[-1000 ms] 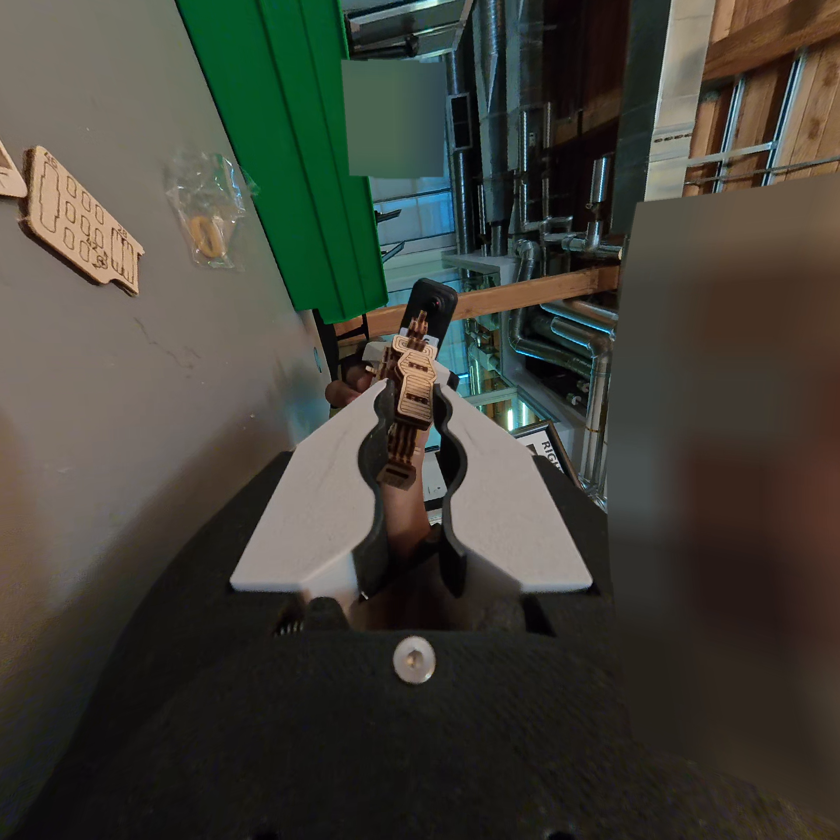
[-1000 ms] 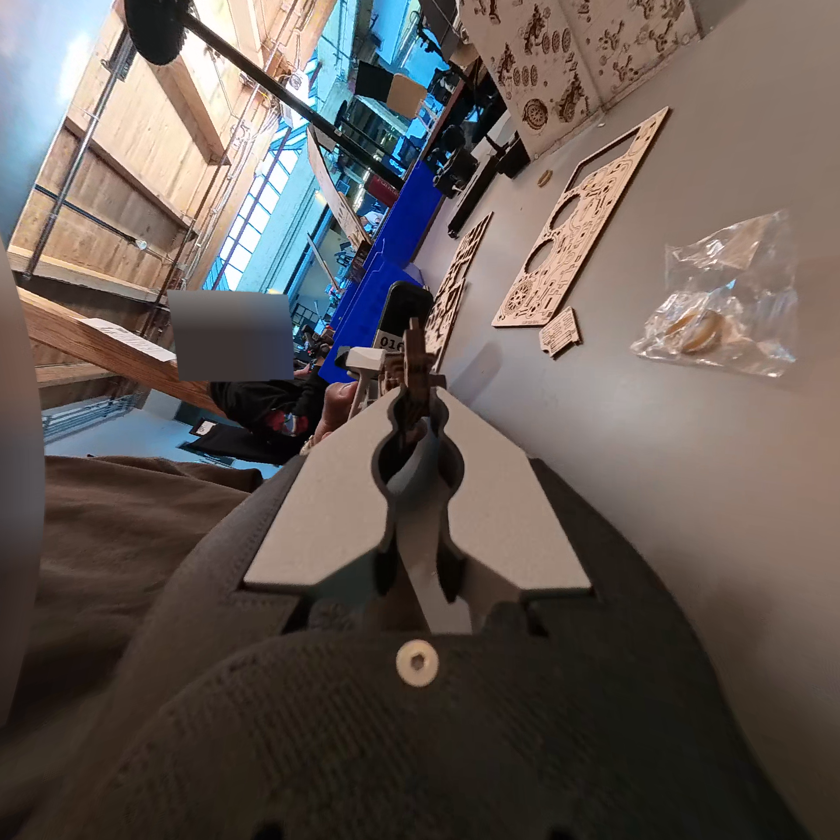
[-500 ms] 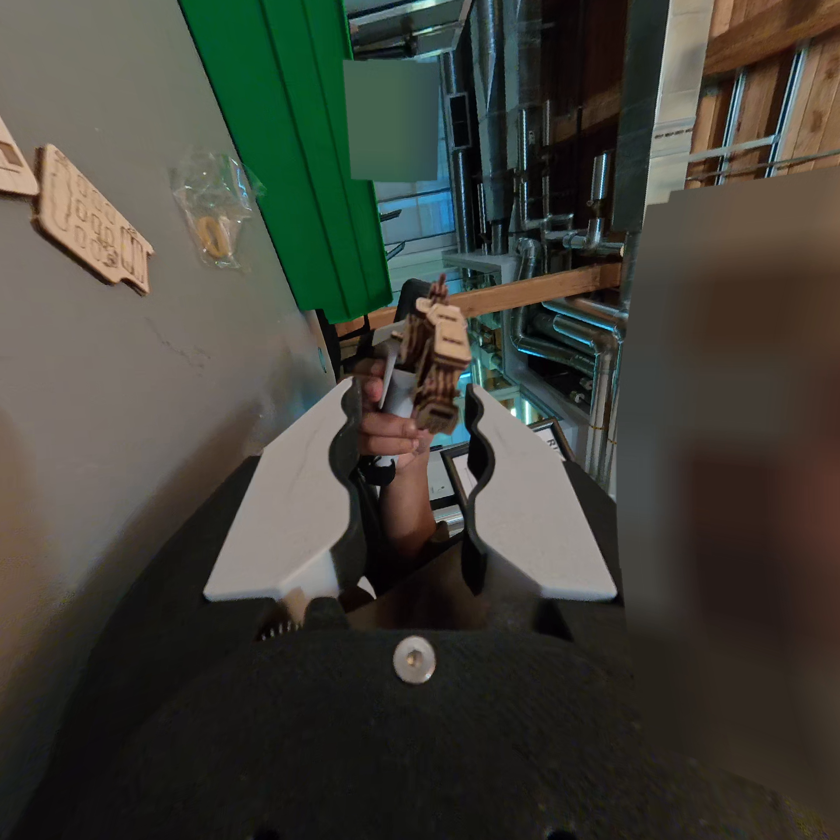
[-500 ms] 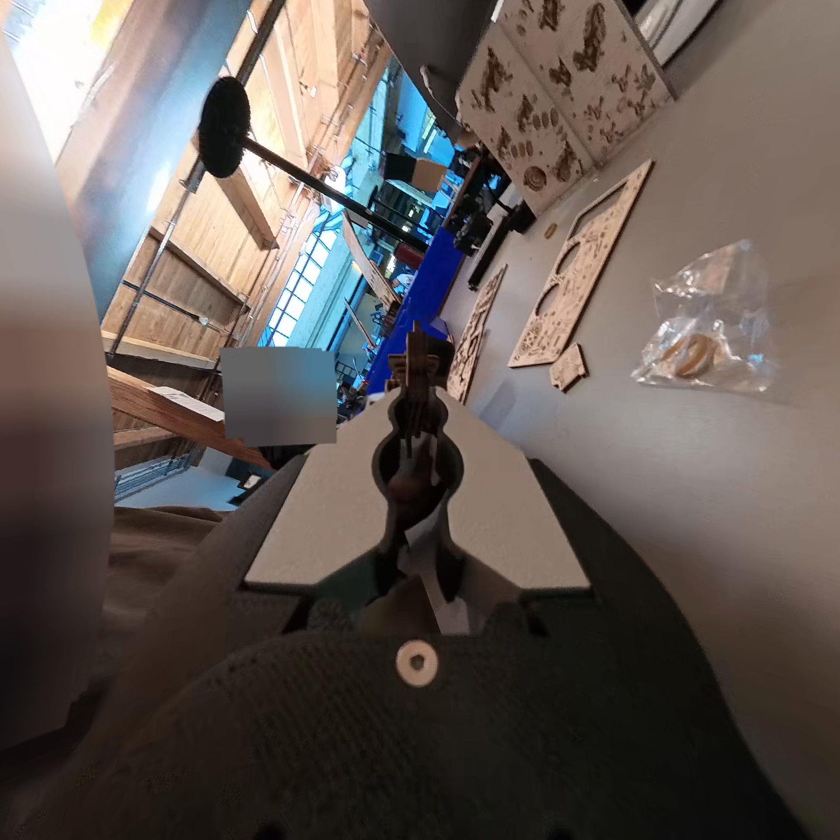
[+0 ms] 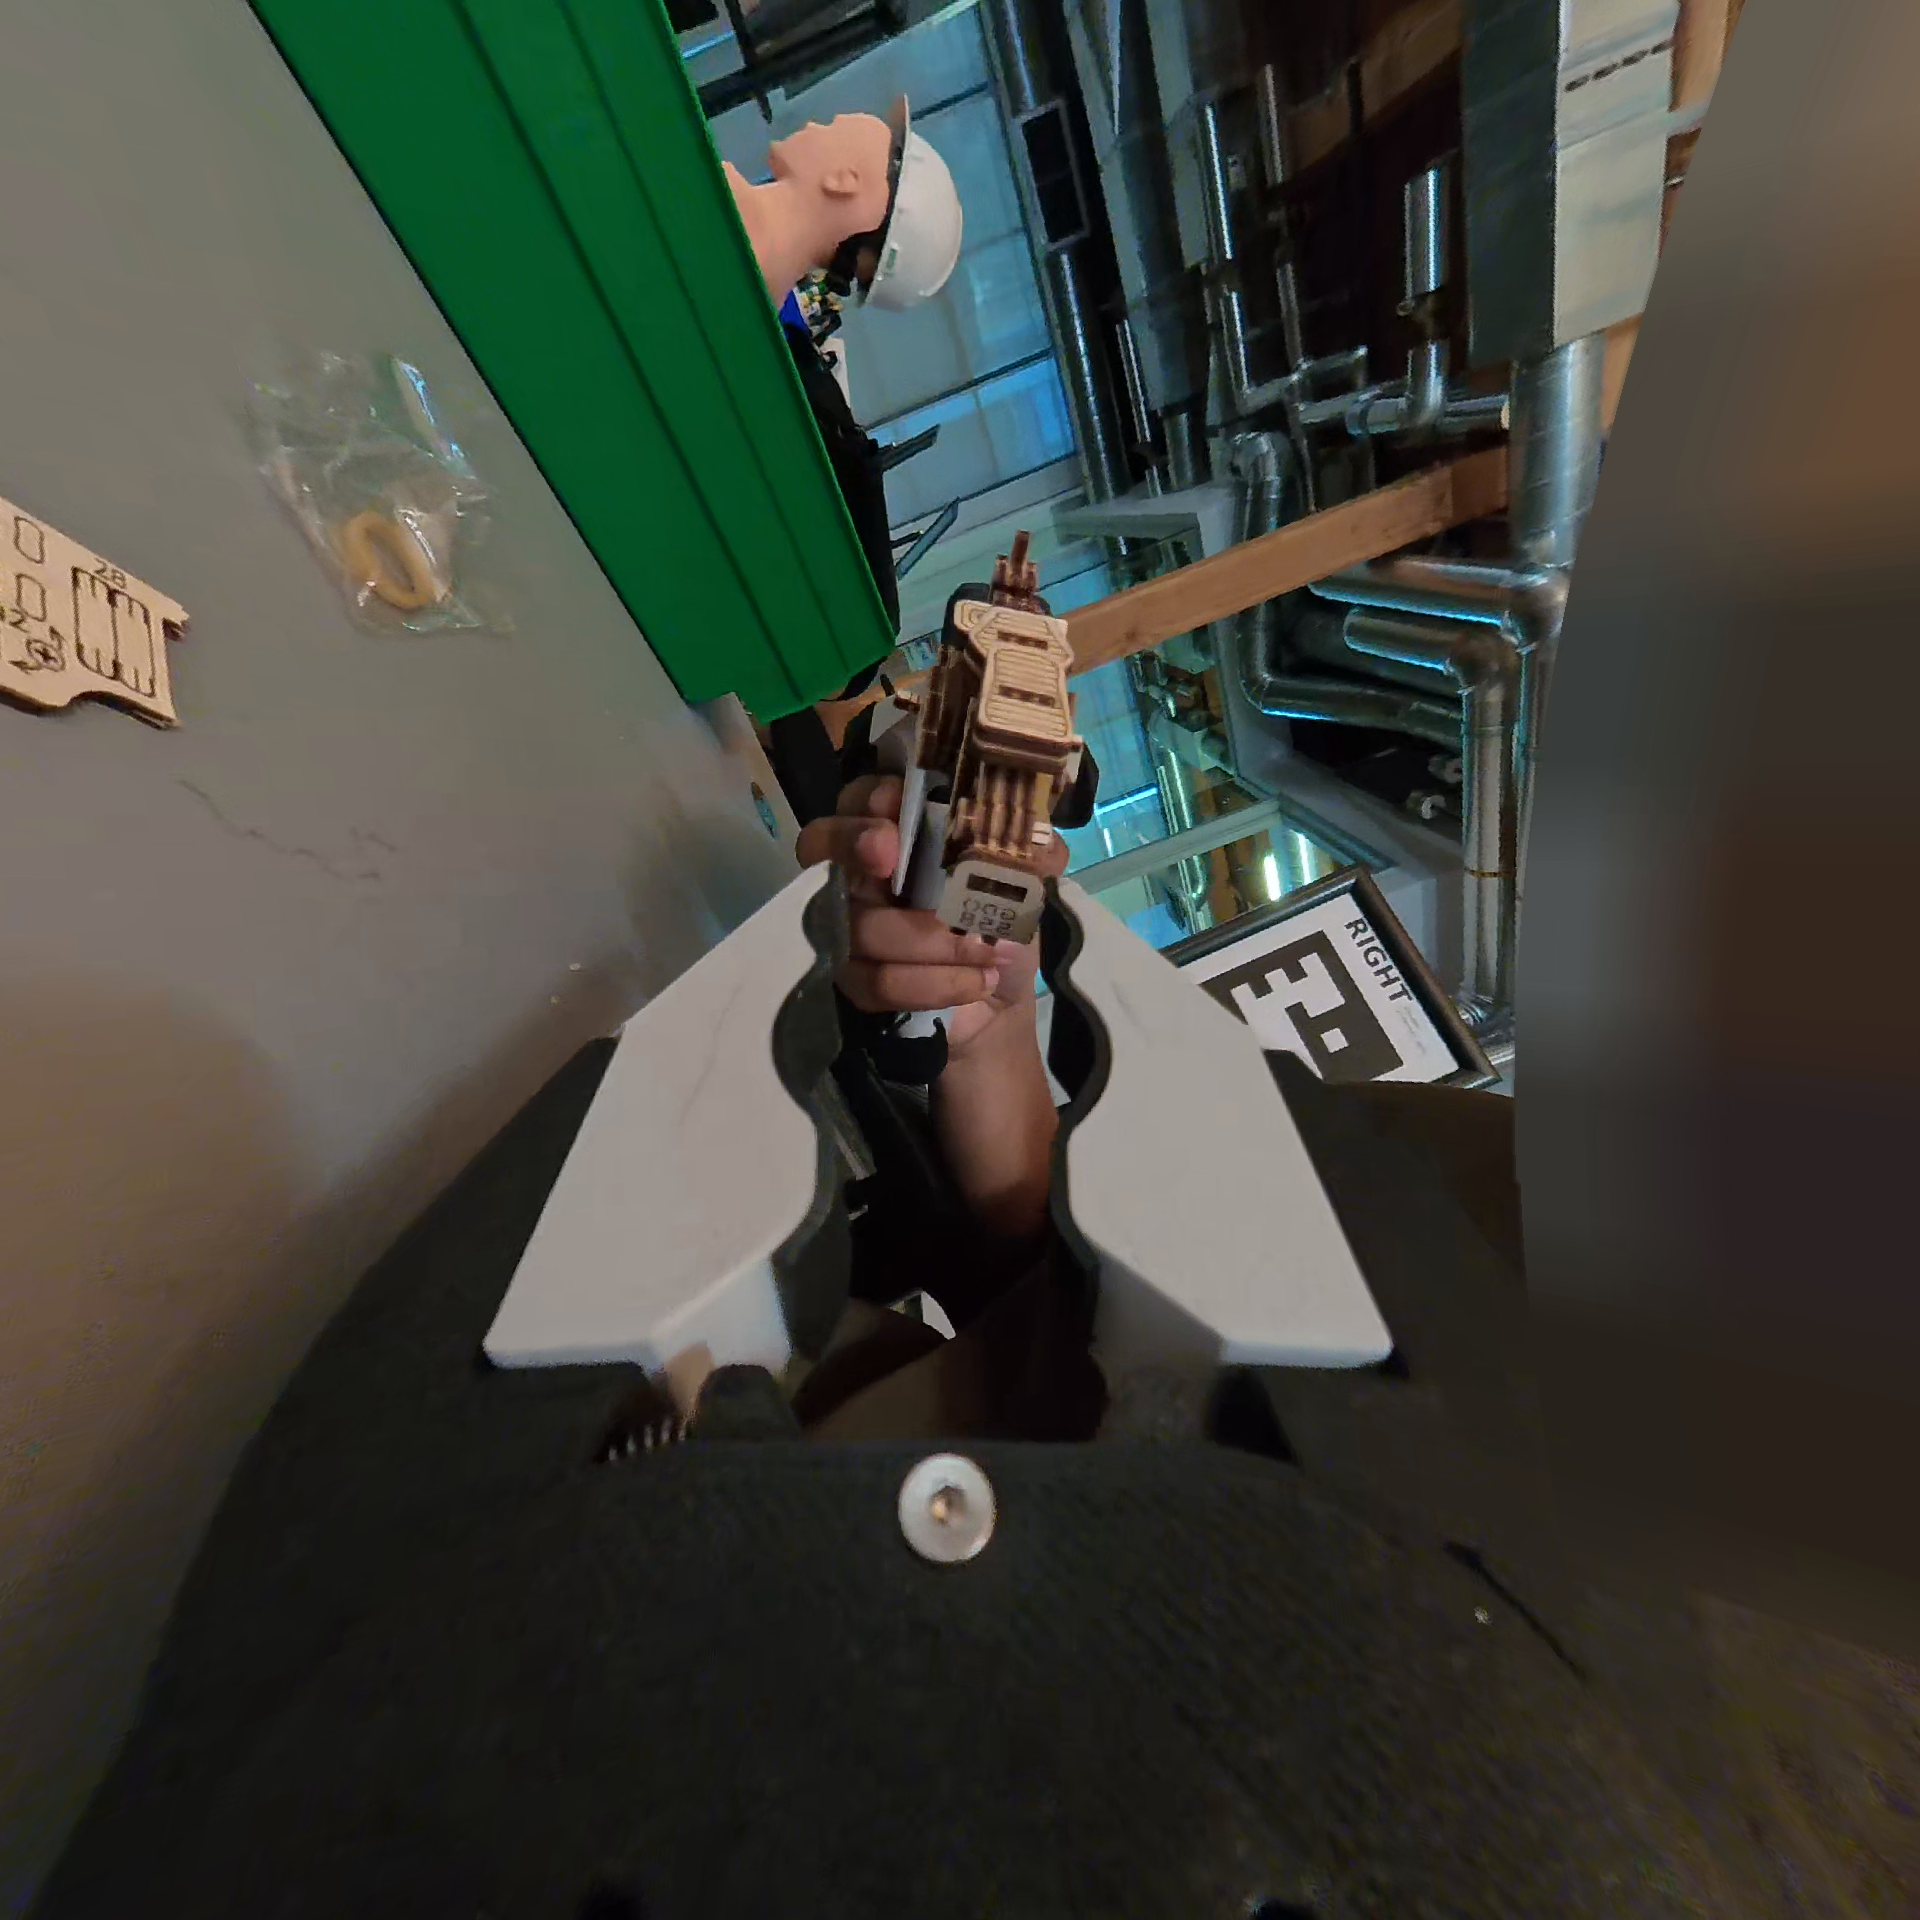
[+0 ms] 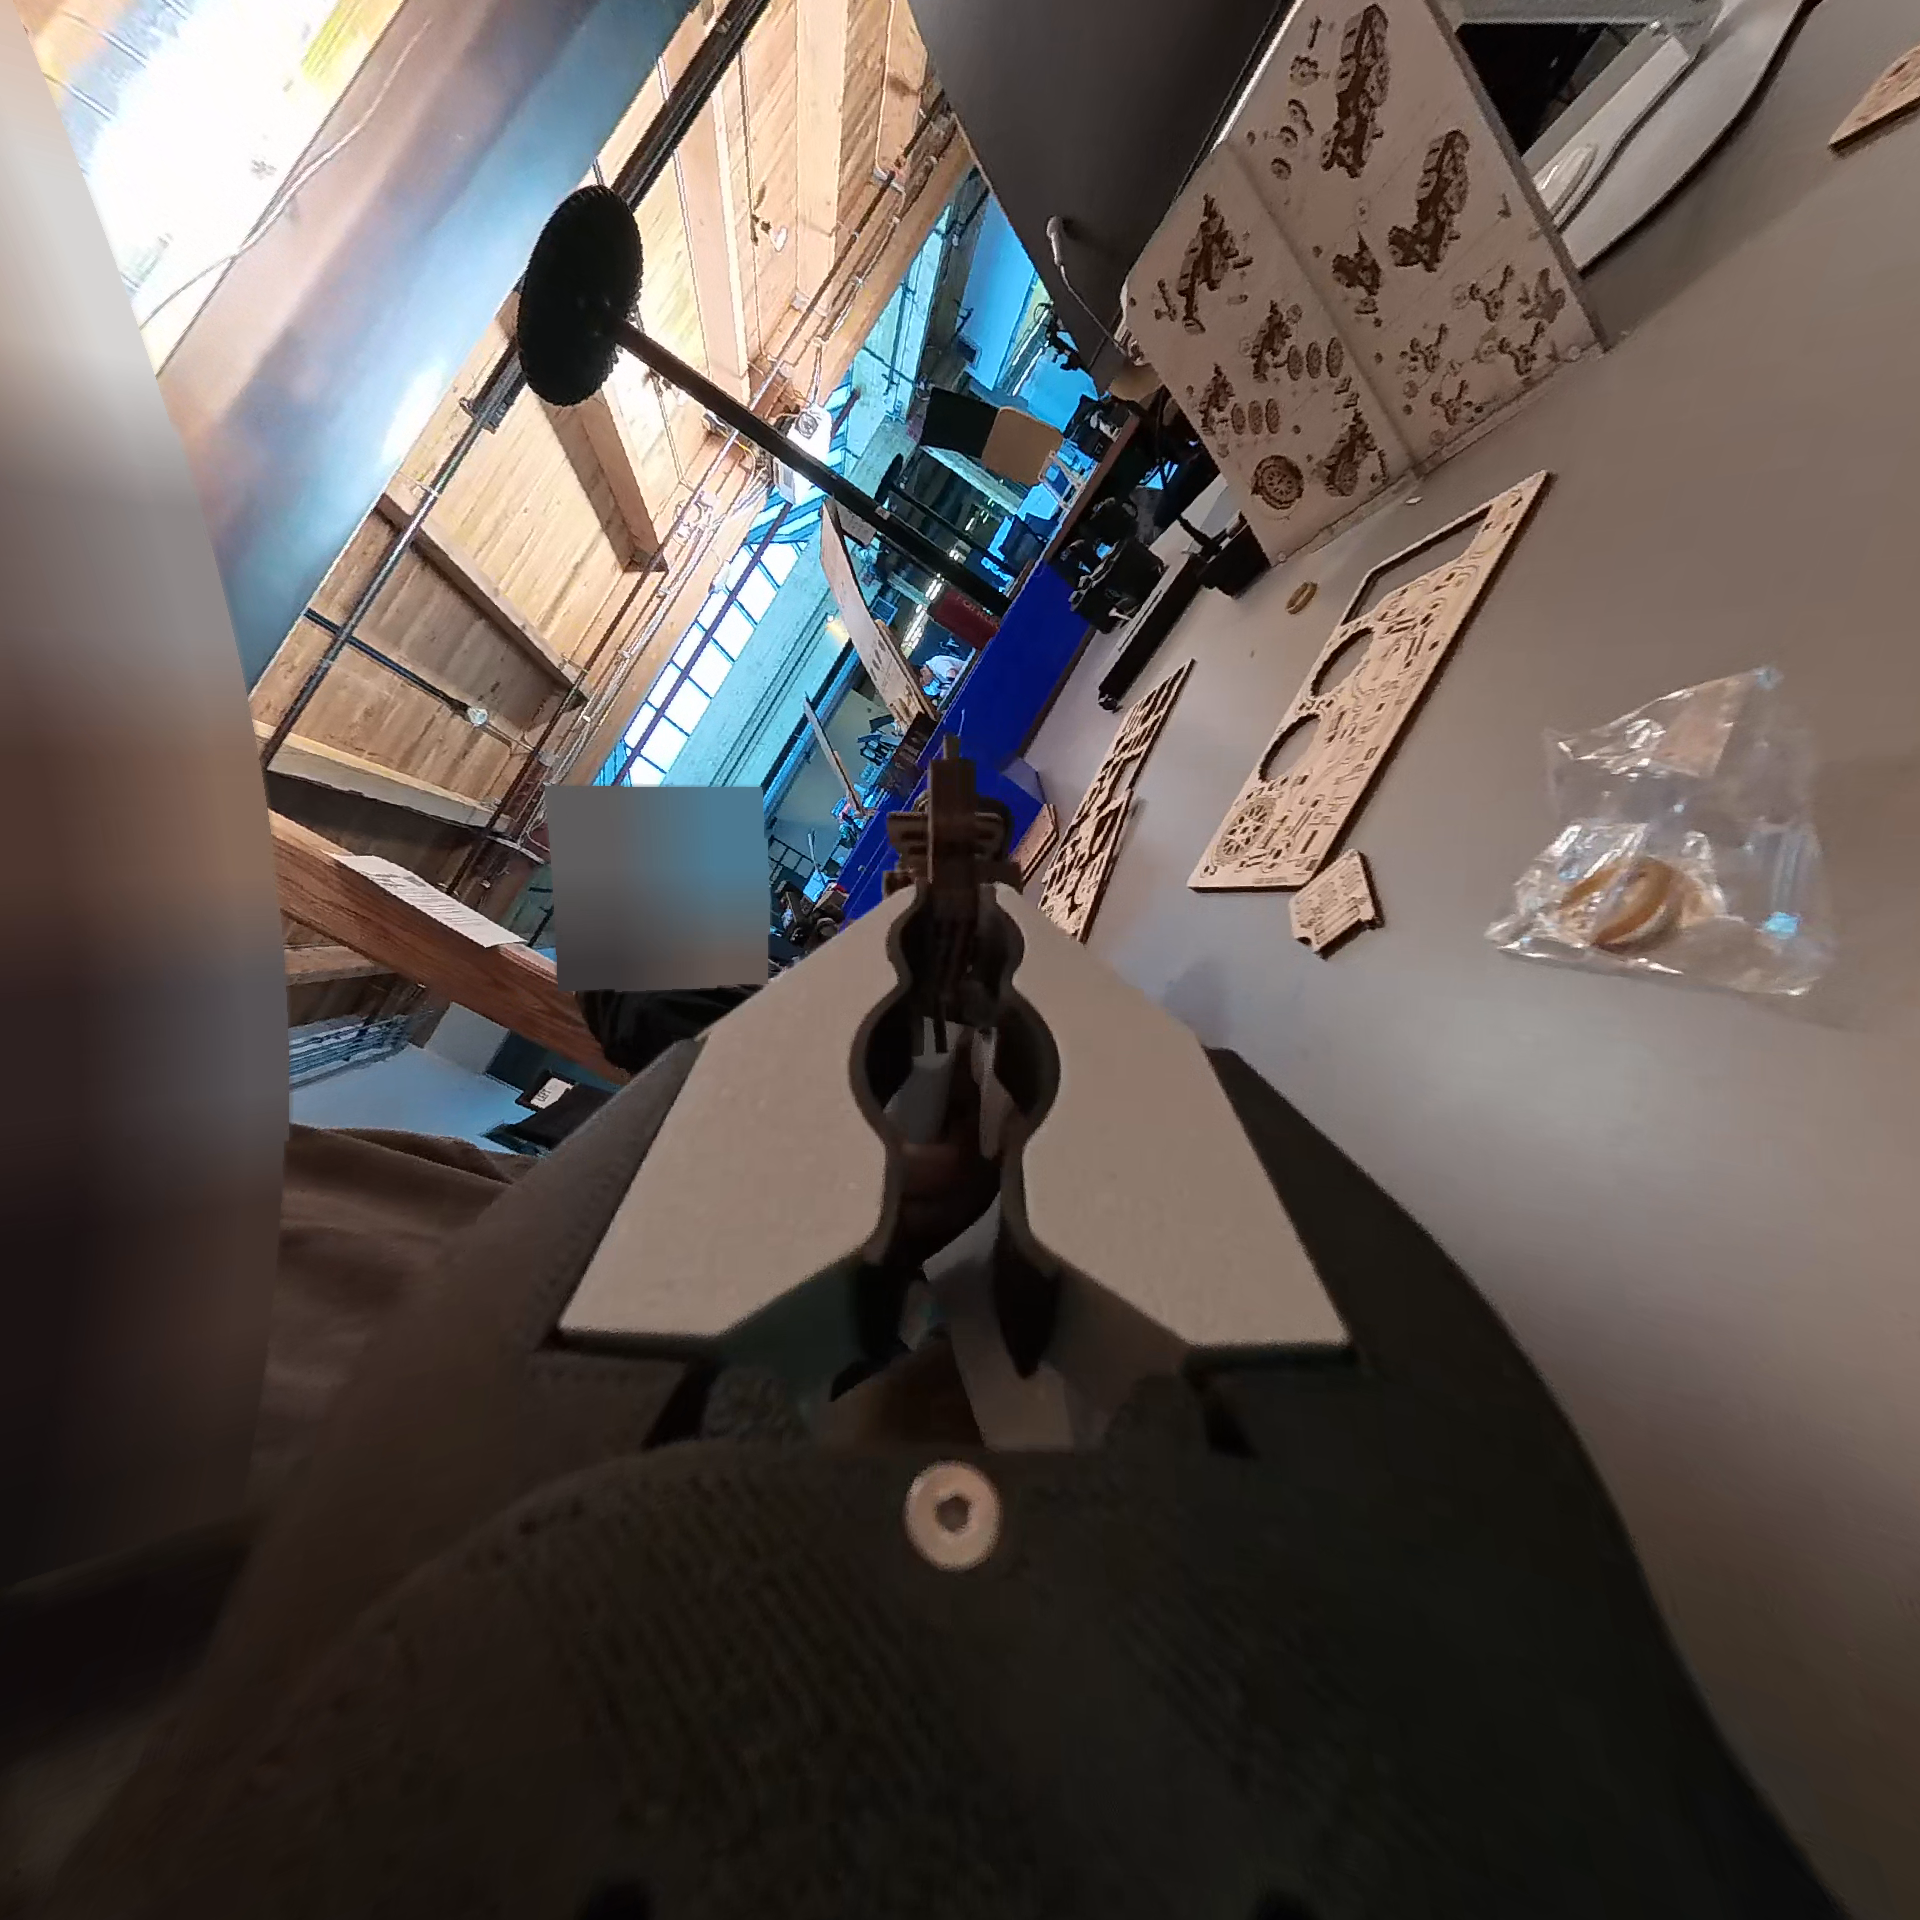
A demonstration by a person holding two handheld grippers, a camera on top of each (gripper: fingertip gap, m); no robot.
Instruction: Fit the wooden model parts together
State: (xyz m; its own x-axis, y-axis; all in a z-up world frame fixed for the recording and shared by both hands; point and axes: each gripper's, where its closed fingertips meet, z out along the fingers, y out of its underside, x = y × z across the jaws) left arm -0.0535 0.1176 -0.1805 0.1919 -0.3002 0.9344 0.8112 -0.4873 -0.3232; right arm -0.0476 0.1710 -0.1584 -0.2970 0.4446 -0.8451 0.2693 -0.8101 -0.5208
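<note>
Left gripper (image 5: pixel 940 925) let go since a second ago: it was clamped on the wooden model (image 5: pixel 1003 748) then, now its fingers (image 5: pixel 675 1132) stand wide apart with nothing between them. Model has gone over to the right gripper (image 6: pixel 951 914), which is clenched on it near the fingertips; that grip held through all three moments.

Containers:
- clear plastic bag (image 6: pixel 1673 862) flat on the grey table (image 6: pixel 1507 1143), a tan ring-shaped piece inside. Left wrist view has the same bag (image 5: pixel 379 499) at upper left.
- open printed box (image 6: pixel 1351 291) at upper right of the right wrist view; contents not readable.

Left view only: model seen broadside, centre frame, light slatted body with a darker spike on top, held up off the table; a person's hand (image 5: pixel 925 935) wrapped round the far gripper's handle just below it; green panel (image 5: pixel 582 343) upper left; a fragment of a cut sheet (image 5: pixel 83 644) at the left edge.

Right view only: model edge-on, just a dark sliver poking past the fingertips, probably clamped on its lower end, hard to tell from this angle. Two punched-out wooden sheets (image 6: pixel 1371 686) and a small loose wooden piece (image 6: pixel 1335 899) lie on the table right of centre, well apart from the gripper.
</note>
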